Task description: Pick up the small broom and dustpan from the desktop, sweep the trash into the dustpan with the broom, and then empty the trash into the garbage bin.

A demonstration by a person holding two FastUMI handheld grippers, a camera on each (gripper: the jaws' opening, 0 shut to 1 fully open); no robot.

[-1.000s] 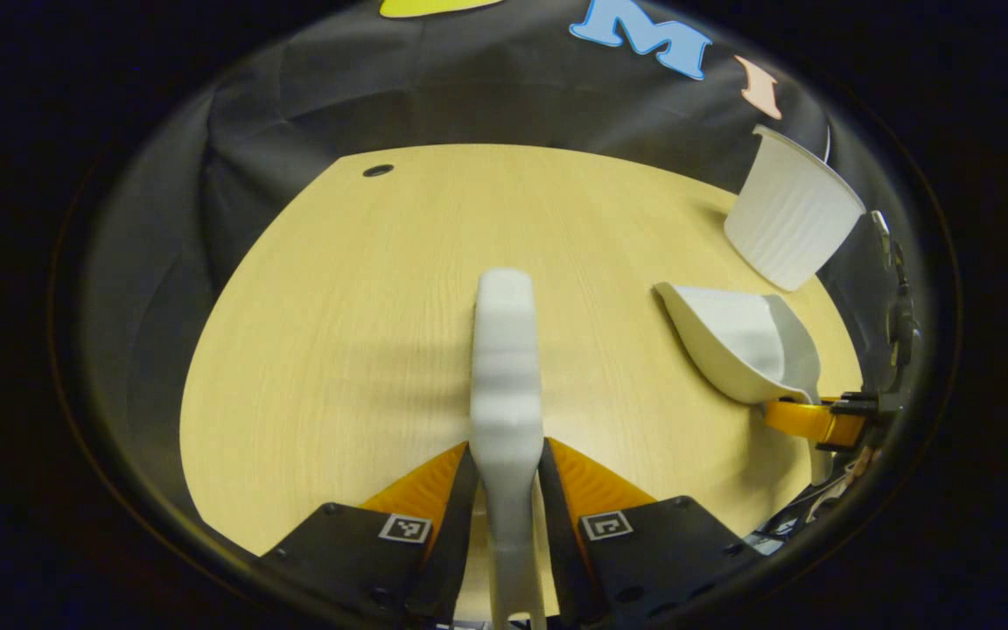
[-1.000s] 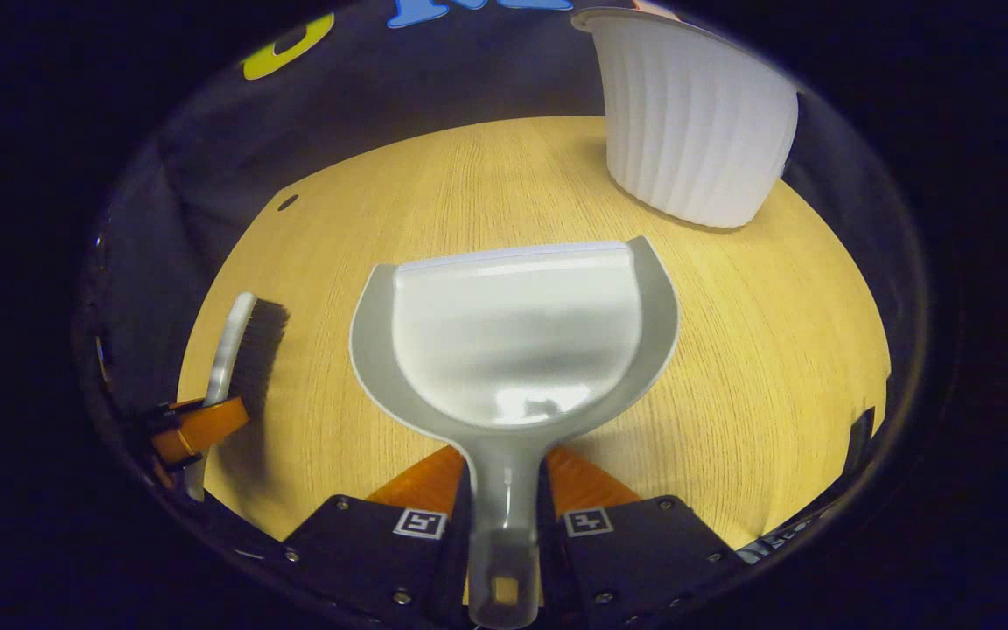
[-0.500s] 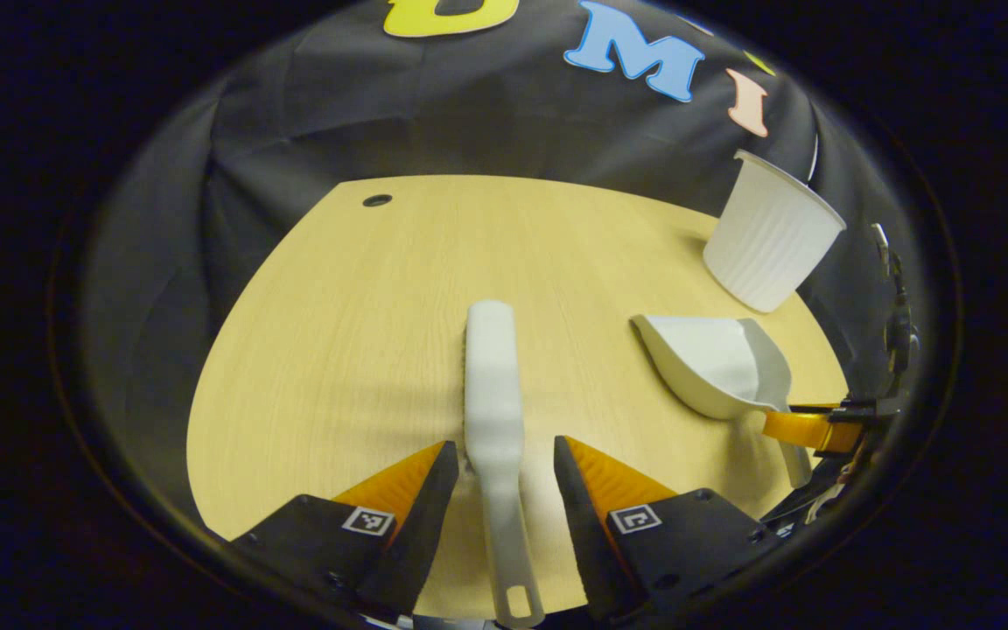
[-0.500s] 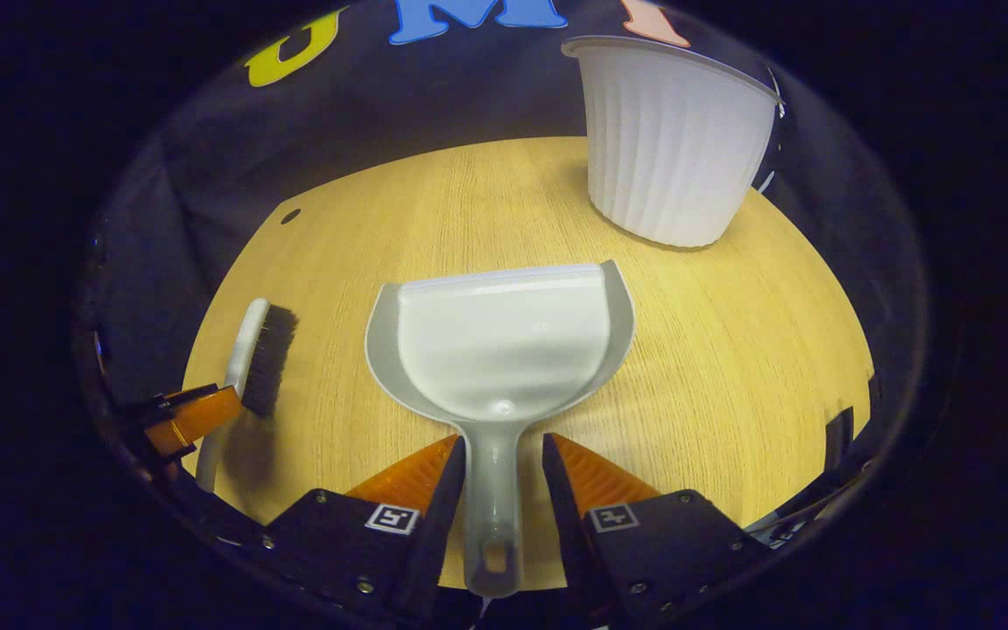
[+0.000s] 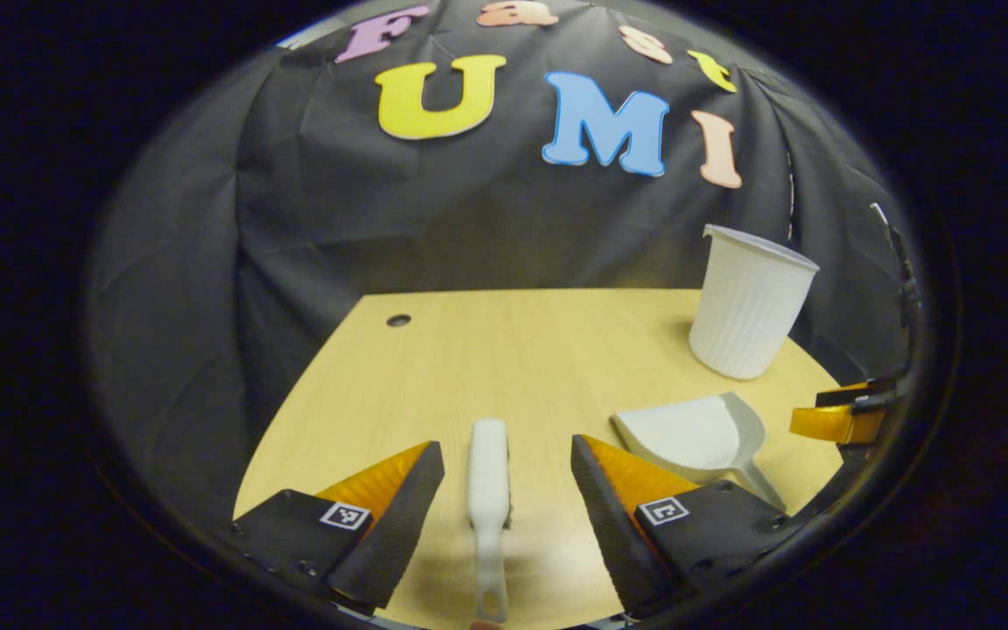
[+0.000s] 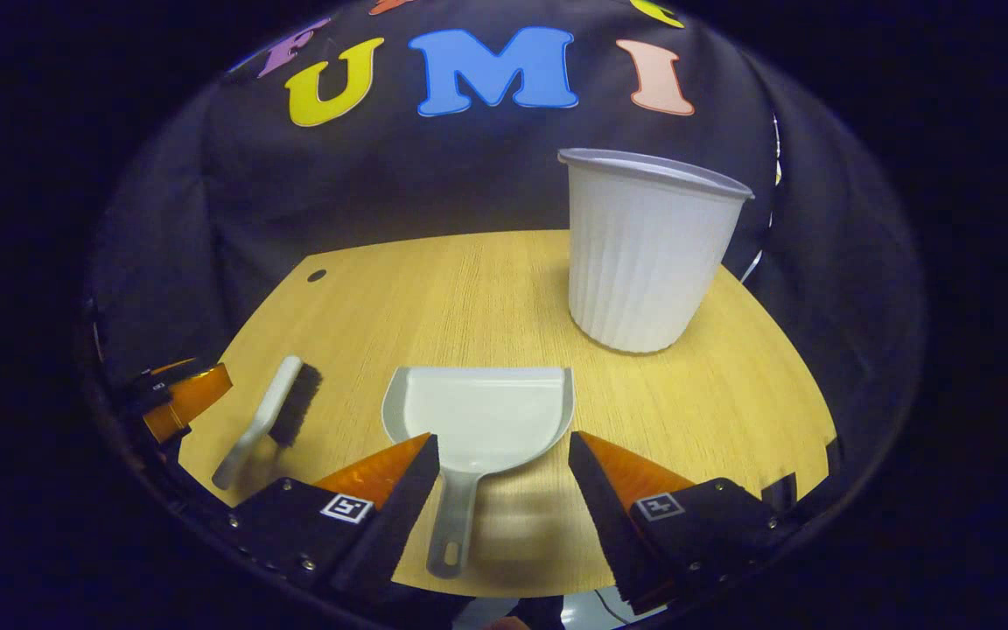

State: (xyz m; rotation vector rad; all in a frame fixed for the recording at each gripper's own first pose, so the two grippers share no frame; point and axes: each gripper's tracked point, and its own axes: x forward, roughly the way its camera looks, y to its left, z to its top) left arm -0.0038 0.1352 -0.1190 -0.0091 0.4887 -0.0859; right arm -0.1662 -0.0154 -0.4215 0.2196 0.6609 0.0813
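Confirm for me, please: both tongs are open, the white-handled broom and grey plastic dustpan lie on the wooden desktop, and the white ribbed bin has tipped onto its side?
Not quite: the white ribbed bin stands upright, as the right gripper view shows. Otherwise correct: the left tongs and right tongs are open, and the white-handled broom and grey plastic dustpan lie on the wooden desktop.

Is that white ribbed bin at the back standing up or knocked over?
Upright. The bin stands on its narrower base on the desktop, open rim facing up, beyond the dustpan. What it holds cannot be told.
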